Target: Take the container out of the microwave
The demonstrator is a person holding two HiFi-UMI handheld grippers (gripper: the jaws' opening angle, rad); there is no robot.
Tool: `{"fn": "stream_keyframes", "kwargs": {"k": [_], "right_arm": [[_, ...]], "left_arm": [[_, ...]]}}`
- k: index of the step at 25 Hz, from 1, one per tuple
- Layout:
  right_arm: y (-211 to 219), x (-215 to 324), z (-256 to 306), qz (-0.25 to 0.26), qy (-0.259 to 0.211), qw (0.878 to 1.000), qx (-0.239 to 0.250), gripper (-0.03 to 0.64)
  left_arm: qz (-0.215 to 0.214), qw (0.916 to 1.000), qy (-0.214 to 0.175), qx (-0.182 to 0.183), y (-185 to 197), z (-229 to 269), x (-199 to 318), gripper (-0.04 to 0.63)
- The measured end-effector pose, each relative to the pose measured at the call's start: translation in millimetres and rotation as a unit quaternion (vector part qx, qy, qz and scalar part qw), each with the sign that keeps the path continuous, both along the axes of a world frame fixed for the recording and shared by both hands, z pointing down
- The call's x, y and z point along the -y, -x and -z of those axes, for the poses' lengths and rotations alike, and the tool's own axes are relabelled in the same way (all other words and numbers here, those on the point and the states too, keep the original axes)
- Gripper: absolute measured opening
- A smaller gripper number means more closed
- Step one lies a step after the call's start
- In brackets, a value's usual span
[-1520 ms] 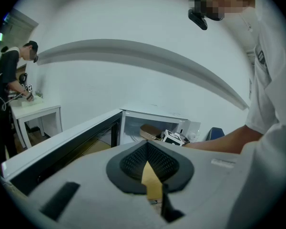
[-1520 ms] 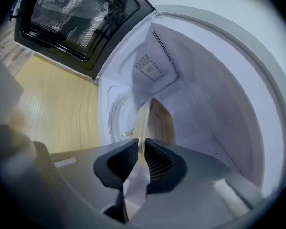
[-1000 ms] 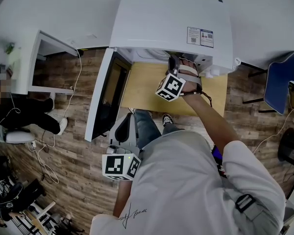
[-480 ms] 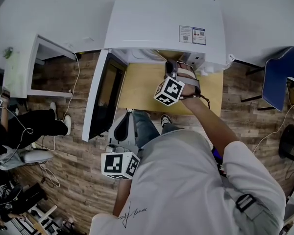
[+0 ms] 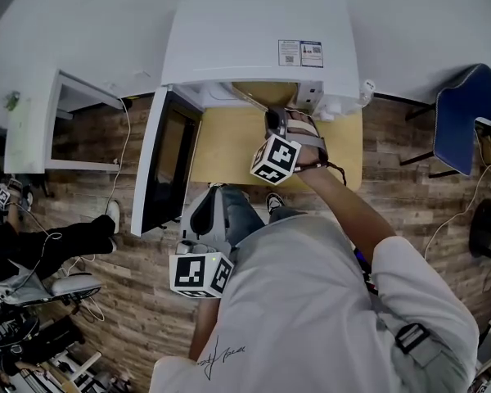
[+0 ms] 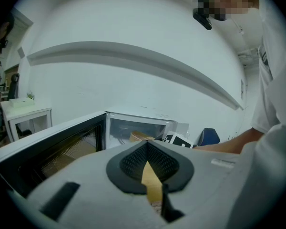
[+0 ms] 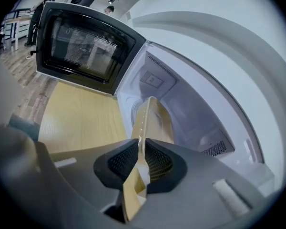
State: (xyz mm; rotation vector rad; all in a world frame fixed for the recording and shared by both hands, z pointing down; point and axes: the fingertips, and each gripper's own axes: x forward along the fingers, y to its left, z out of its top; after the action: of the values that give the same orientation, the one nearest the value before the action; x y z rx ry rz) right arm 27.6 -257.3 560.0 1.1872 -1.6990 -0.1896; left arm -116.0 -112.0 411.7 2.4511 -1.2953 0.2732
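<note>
Step in hand: withdrawal. Right gripper (image 7: 142, 159) is clamped on the rim of the tan container (image 7: 151, 120), which sits at the mouth of the open microwave (image 5: 258, 47), top centre of the head view. Left gripper (image 6: 146, 144) is closed on nothing, idle at lower left. Next, as I judge it: draw the container clear of the cavity, keeping it level

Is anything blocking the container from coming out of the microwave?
Nothing visible does. The microwave door stands wide open to the left, and the right claw grips the container by its rim at the opening.
</note>
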Motion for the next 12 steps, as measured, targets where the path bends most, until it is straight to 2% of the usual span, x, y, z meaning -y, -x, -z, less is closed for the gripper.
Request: {"fn": "stream_keyframes", "kwargs": {"k": [12], "right_arm": [[7,-32,4,0.017,0.026,0.997,0.066,0.058]], "left_arm": [[0.017,0.9998,0.006,-0.007,1,-3,-15,0.0]]}}
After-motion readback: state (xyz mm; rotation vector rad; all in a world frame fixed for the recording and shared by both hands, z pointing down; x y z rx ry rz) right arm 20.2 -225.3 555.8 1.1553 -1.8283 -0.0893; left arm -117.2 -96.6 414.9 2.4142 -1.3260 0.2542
